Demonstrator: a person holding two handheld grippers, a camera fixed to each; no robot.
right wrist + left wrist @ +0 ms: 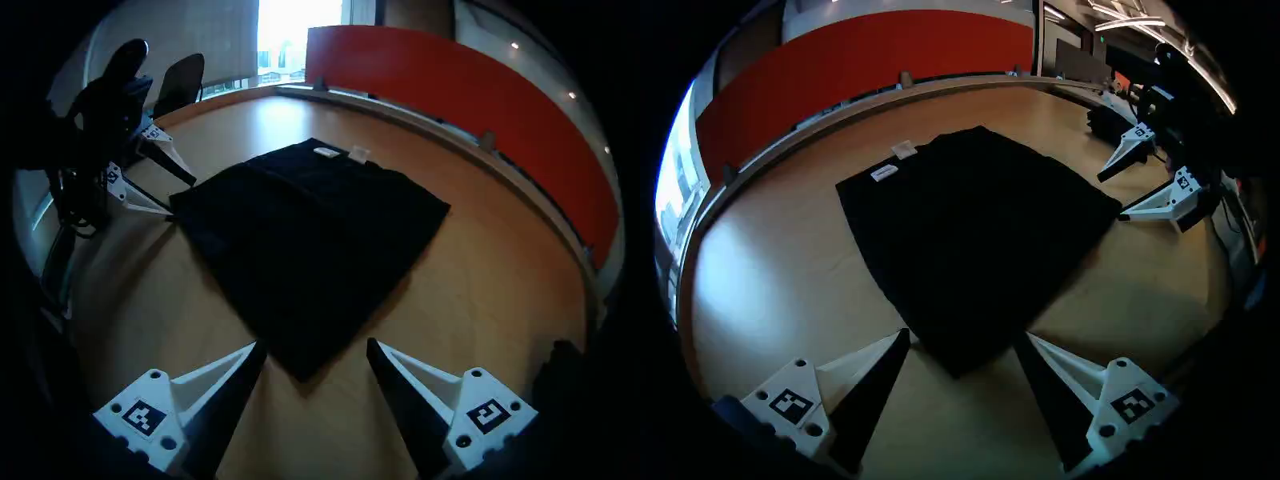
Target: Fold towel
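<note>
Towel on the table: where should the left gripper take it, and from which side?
Probably its near corner. The towel lies flat on the table, with that corner pointing into the gap between the fingers of the open left gripper. So advance low along the table from this side and close on the tip. The right gripper faces another corner likewise.

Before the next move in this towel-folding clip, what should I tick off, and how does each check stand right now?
1. Towel spread flat on the table: ok.
2. Left gripper open, a towel corner between its fingers: ok.
3. Right gripper open, a neighbouring corner between its fingers: ok.
4. Cloth pinched by either gripper: not ok, both are open.
5. Fingertips low enough to catch the cloth: cannot tell.
</note>
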